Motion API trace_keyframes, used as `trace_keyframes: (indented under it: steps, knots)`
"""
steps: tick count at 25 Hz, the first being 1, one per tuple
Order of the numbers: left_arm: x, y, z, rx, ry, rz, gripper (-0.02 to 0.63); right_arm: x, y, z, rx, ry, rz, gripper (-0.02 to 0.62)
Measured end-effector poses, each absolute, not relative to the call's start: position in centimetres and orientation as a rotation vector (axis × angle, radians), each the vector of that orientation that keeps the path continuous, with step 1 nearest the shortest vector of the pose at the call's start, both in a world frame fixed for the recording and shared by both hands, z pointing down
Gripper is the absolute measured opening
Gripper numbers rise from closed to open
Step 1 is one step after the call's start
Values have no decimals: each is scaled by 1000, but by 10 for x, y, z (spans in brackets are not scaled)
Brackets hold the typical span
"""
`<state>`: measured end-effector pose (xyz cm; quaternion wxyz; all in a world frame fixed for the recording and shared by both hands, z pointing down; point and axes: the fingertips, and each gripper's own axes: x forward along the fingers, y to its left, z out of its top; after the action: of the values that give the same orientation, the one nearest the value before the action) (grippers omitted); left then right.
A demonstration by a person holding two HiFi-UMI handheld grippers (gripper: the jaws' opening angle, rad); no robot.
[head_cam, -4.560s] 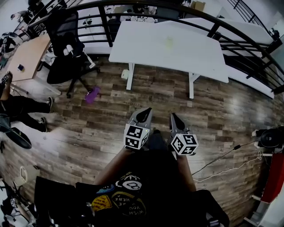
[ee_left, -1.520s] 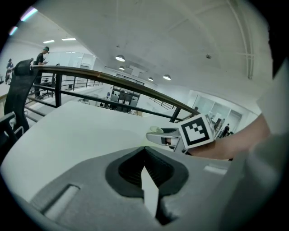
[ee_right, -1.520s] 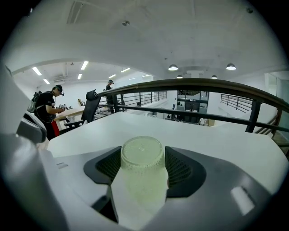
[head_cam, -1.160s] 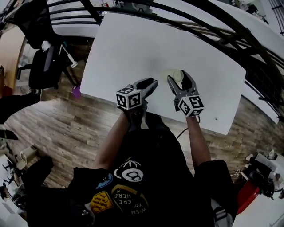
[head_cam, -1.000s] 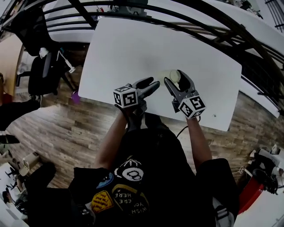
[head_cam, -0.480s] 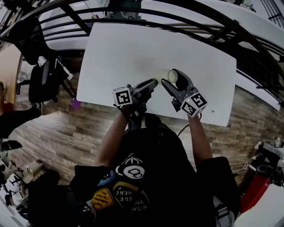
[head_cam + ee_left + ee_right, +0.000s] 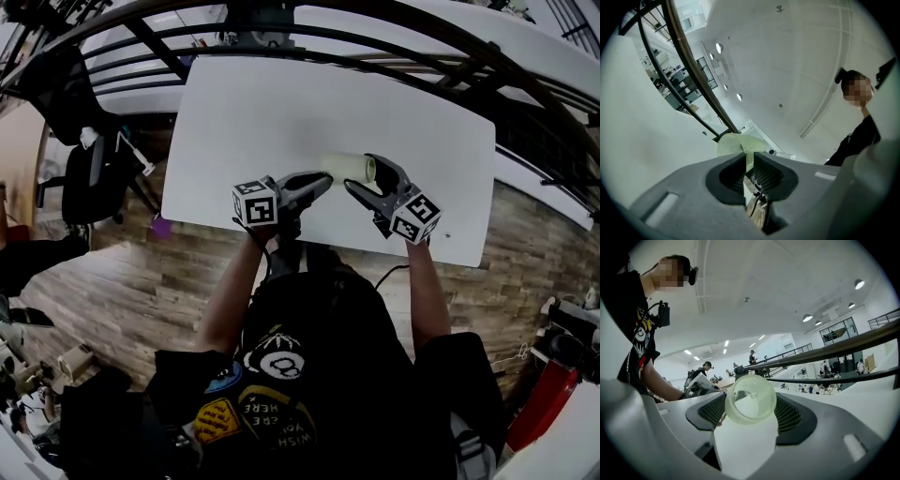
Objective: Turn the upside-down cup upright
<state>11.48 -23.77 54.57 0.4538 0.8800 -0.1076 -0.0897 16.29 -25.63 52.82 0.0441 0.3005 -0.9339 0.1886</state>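
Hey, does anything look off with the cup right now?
Yes. The cup is sideways above the table, gripped around its body by the right gripper. The left gripper, whose jaws have just been closing, pinches its thin wall, which looks buckled there.

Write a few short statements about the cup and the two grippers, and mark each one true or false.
1. The cup is tipped onto its side between the two grippers. True.
2. The left gripper has nothing between its jaws. False: its jaws have just been closing and now pinch the cup's wall.
3. The right gripper has its jaws shut together, clear of the cup. False: they stand wide apart around the cup's body.
4. The table under the grippers is white. True.
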Motion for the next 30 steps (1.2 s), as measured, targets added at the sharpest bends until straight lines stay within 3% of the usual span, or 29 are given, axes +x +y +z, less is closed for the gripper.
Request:
trace_keyframes:
  steps: [5,7,17,30]
  knots:
    - [119,-235,536,2297,-251,-81,35,169,-255,546,889,-2740,386,362]
    - [121,-238,531,2325,-253,-45,20,174,-256,555,914,-2661,290,333]
    - [136,-231,542,2533,-239,460,14,144,-256,576,721,-2344,-244,334]
    - [134,-209,571,2624,-161,867,17,99,-250,613,559,-2237,-332,360]
